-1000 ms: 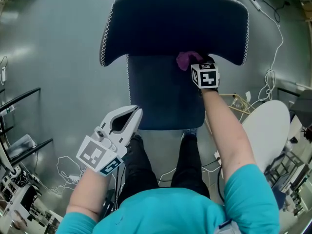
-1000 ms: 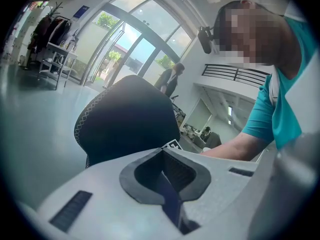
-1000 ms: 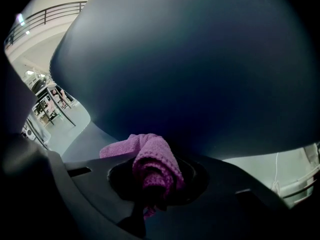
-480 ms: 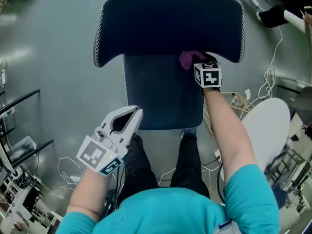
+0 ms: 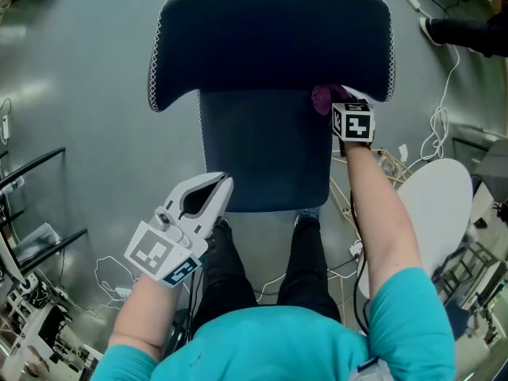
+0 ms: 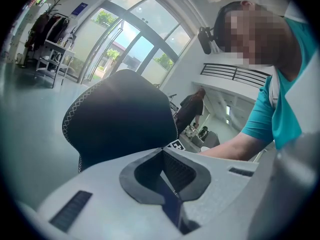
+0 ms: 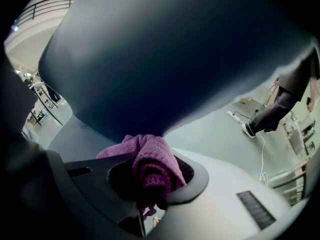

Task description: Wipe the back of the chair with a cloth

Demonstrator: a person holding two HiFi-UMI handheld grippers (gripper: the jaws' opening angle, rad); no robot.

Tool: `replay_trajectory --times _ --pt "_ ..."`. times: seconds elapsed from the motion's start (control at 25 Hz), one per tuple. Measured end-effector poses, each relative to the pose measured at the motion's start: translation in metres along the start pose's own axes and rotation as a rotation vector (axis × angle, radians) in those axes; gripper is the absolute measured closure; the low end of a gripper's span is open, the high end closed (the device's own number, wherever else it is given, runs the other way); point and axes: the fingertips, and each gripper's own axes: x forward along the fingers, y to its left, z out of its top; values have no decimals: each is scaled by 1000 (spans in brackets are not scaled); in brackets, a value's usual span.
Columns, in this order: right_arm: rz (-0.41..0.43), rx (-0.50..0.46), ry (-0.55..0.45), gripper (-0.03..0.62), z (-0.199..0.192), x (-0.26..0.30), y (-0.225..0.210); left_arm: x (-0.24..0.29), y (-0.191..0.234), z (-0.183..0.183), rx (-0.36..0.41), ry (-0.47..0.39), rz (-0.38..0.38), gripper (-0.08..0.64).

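A dark blue chair stands below me, its wide back (image 5: 270, 42) at the top of the head view and its seat (image 5: 266, 149) beneath. My right gripper (image 5: 337, 101) is shut on a purple cloth (image 5: 323, 98), which presses against the lower right part of the chair back (image 7: 170, 59). In the right gripper view the cloth (image 7: 150, 166) is bunched between the jaws. My left gripper (image 5: 208, 189) hangs shut near the seat's front left corner, holding nothing; its jaws meet in the left gripper view (image 6: 162, 156), where the chair back (image 6: 120, 119) rises ahead.
A round white table (image 5: 432, 213) stands at the right, with wooden sticks (image 5: 381, 173) beside it. Cables (image 5: 444, 78) trail over the grey floor at the right. Black metal racks (image 5: 32, 205) stand at the left. Another person's leg and shoe (image 5: 464, 30) show at the top right.
My right gripper has slid the purple cloth to the right along the lower edge of the chair back. The chair has shifted slightly left in view. The left gripper has stayed still.
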Motion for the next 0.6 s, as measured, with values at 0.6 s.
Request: replay_trajectory --times 0.6 --pt "-195 107 40 537 -11 -33 -99 -3 -11 4 1 -2 -8 557"
